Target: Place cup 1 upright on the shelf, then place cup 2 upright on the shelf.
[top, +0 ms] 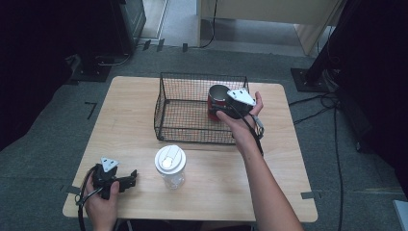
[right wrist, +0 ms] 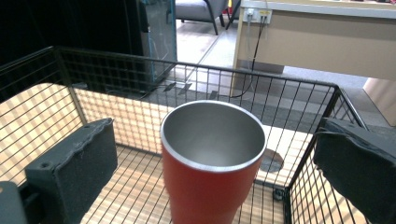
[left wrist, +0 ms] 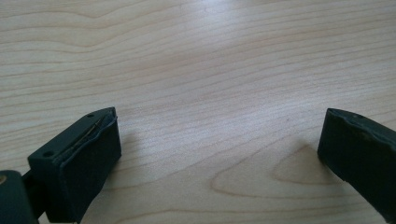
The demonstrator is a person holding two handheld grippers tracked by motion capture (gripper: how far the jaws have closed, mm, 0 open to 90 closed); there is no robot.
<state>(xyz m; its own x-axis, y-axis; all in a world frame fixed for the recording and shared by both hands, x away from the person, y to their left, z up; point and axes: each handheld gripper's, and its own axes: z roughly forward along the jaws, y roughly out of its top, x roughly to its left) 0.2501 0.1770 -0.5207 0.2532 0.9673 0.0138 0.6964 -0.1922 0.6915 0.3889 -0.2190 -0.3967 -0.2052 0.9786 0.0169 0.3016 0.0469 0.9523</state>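
My left gripper [top: 126, 179] rests wide open on the table [top: 130, 130] near the lidded jar [top: 170, 166]. The red cup [right wrist: 212, 158] stands upright in the wire basket [top: 166, 98] — between my right gripper [right wrist: 212, 158] jaws, wide, not touching.

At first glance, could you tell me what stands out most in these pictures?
A red cup with a steel inside stands upright in the right end of a wire basket at the table's far side, between the open right gripper jaws. Nearer, a clear lidded jar stands alone, and the left gripper rests open at the table's near-left corner.
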